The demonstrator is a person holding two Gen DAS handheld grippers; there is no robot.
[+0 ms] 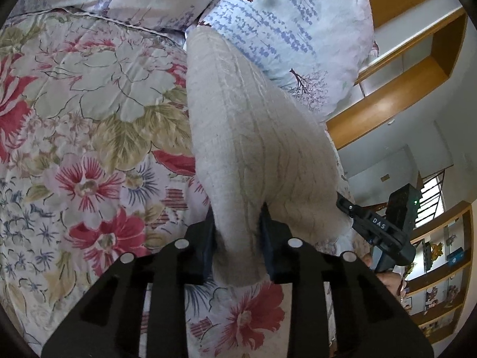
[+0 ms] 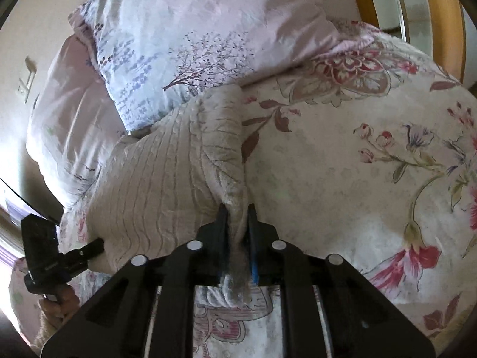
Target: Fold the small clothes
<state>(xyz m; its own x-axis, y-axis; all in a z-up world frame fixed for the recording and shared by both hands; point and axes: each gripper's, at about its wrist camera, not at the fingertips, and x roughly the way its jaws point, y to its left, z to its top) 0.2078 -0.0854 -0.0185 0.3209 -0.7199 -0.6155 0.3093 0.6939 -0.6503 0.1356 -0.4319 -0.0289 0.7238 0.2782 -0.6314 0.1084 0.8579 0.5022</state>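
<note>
Left gripper (image 1: 237, 238) pinching near corner of cream ribbed knit garment (image 1: 253, 137); right gripper (image 2: 237, 232) clamped on opposite near corner. Garment lies on floral quilted bedspread (image 1: 89, 119), far end against pale printed pillow (image 1: 283, 29). Best keep both corners level, edge taut, before folding toward pillow.

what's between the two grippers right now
A stretch of the beige knit garment spans from the left gripper to the right gripper, per the right wrist view.

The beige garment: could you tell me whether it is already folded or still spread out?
Spread, not yet folded: the beige garment lies along the bedspread, with the left gripper and right gripper each pinching an edge.
</note>
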